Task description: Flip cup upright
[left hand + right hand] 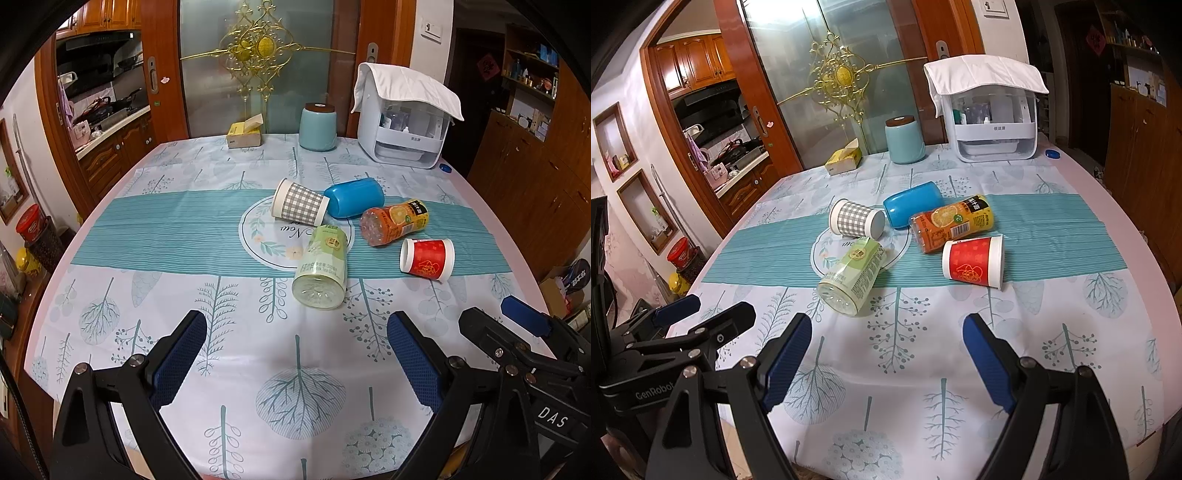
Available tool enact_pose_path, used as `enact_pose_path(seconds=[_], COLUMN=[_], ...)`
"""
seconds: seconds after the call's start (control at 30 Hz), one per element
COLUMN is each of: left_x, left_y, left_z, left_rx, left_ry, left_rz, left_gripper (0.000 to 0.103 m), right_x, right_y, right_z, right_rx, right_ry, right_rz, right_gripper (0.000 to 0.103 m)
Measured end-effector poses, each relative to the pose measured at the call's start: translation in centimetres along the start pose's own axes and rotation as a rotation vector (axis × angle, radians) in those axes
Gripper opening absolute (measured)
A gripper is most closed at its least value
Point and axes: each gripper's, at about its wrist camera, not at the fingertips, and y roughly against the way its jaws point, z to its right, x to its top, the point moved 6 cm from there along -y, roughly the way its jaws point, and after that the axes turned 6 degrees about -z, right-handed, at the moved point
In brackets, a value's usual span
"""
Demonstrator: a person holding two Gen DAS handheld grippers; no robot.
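Three cups lie on their sides mid-table: a grey-checked paper cup point(300, 203) point(856, 218), a blue plastic cup point(355, 197) point(913, 205) and a red paper cup point(427, 258) point(973, 262). A green tea bottle point(323, 267) point(852, 275) and an orange juice bottle point(394, 220) point(951, 223) lie among them. My left gripper point(297, 325) is open and empty above the near cloth, short of the green bottle. My right gripper point(888, 325) is open and empty, short of the red cup. Each gripper shows at the edge of the other's view.
At the far edge stand a teal lidded jar point(317, 127) point(905, 140), a yellow tissue box point(244, 134) point(844, 158) and a white appliance under a cloth point(404, 118) point(991, 122). A blue cap point(446, 168) point(1052, 154) lies beside it. The table point(491, 206) drops off right.
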Motion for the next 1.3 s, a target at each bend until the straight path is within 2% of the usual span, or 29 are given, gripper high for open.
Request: enact_pose_path(seconds=[0.9, 1.07, 1.3], left_x=[-0.1, -0.1, 1.8], left_y=[-0.4, -0.8, -1.6], left_z=[-0.3, -0.7, -0.5], left_rx=[0.001, 0.005, -0.013], left_ry=[0.002, -0.002, -0.003], left_rz=[-0.006, -0.002, -0.008], left_gripper=[0.097, 0.097, 0.097], right_x=[-0.1, 0.8, 1.9], right_y=[-0.9, -1.2, -1.6], right_z=[-0.2, -0.3, 0.1], right_rx=[0.008, 0.018, 0.046], right_ry=[-0.003, -0.005, -0.02], right_rz=[-0.005, 0.0, 0.015], right_gripper=[0.085, 0.085, 0.085])
